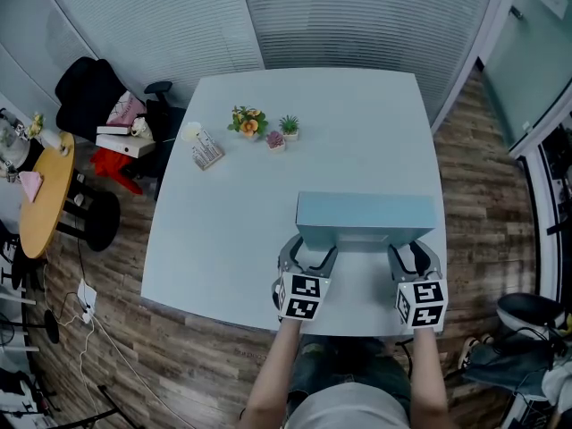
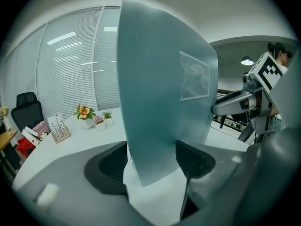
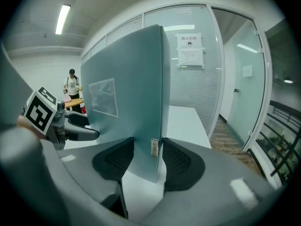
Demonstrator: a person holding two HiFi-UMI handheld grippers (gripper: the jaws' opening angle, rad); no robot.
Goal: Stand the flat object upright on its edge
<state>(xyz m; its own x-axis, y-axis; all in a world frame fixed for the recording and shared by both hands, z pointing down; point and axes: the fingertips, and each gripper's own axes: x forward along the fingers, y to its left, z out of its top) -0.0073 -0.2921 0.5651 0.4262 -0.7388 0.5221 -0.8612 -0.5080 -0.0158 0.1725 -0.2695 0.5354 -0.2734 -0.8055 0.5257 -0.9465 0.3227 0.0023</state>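
A flat pale blue folder (image 1: pixel 366 214) with a clear pocket on its face stands upright on its long edge near the front of the white table (image 1: pixel 223 231). My left gripper (image 1: pixel 313 256) is shut on its left end, and my right gripper (image 1: pixel 413 256) is shut on its right end. In the left gripper view the folder (image 2: pixel 160 88) rises between the black pads (image 2: pixel 109 164), with my left gripper (image 2: pixel 151 160) closed on it. In the right gripper view the folder (image 3: pixel 127 88) sits in my right gripper (image 3: pixel 148 158). Whether its bottom edge touches the table I cannot tell.
Small potted plants (image 1: pixel 264 127) and a desk card stand (image 1: pixel 206 150) sit at the table's far left. A black chair (image 1: pixel 89 96) and a round wooden table (image 1: pixel 43 195) stand to the left. A person (image 3: pixel 71 85) stands far off.
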